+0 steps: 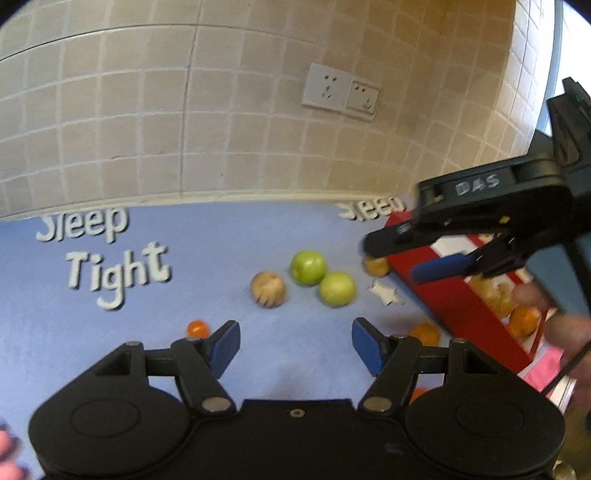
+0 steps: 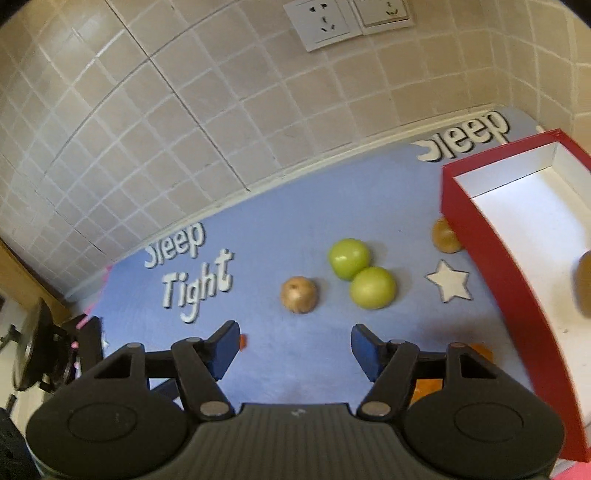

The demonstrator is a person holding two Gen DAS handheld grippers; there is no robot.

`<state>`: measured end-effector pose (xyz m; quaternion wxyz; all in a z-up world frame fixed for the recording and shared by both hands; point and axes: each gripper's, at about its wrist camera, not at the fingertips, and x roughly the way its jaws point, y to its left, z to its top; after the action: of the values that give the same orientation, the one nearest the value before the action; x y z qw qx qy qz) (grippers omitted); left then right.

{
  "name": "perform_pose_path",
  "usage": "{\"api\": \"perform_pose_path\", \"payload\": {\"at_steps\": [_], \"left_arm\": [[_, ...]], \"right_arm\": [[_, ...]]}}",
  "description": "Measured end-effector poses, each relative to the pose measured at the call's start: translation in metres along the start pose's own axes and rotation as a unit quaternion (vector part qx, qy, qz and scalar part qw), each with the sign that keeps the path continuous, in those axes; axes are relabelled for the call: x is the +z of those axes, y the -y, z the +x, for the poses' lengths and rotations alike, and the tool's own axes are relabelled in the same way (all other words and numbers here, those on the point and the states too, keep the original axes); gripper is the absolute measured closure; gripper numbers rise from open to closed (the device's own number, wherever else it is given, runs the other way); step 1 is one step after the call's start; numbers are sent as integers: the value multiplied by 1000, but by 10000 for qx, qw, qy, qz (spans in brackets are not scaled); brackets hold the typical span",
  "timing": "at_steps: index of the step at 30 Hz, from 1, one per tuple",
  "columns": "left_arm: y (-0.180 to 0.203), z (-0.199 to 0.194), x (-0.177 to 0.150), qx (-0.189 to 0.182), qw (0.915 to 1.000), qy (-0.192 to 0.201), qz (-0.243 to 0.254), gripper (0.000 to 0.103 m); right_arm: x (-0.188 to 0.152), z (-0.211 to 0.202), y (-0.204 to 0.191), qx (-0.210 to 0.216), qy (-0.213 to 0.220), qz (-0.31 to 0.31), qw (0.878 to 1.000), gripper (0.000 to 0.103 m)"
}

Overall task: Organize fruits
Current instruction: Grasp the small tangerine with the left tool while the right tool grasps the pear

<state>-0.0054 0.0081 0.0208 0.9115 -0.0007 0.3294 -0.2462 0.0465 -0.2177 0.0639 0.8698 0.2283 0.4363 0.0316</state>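
Two smooth round green apples [image 2: 362, 273] touch on the blue mat [image 2: 280, 354]; the red box [image 1: 458, 306] holds orange fruits [image 1: 522, 321]. Both the left gripper [image 1: 295, 347] and right gripper [image 2: 295, 347] are released.

Both wrist views look down and forward over the blue mat [image 1: 229, 280] toward the tiled wall [image 1: 184, 129]. Shared: green apples [image 2: 349, 258], red box [image 2: 491, 258], wall sockets [image 2: 325, 22].

Two bright green apples [image 2: 364, 273] on a blue mat [image 2: 280, 236] with white lettering, red box [image 2: 491, 258] with a white inside, beige tiled wall [image 2: 184, 110].
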Motion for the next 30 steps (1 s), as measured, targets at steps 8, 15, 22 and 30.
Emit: {"api": "perform_pose_path", "payload": {"at_steps": [8, 15, 22, 30], "left_arm": [[-45, 10, -10, 497, 9987, -132, -69, 24], [-69, 81, -8, 878, 9949, -487, 108, 30], [-78, 111, -11, 737, 9955, -592, -57, 51], [-76, 106, -10, 770, 9958, -484, -37, 78]], "right_arm": [[0, 35, -7, -256, -55, -133, 9996, 32], [10, 108, -36, -582, -170, -657, 9960, 32], [14, 155, -44, -848, -261, -739, 9933, 34], [7, 178, -55, -1092, -323, -998, 9885, 62]]}}
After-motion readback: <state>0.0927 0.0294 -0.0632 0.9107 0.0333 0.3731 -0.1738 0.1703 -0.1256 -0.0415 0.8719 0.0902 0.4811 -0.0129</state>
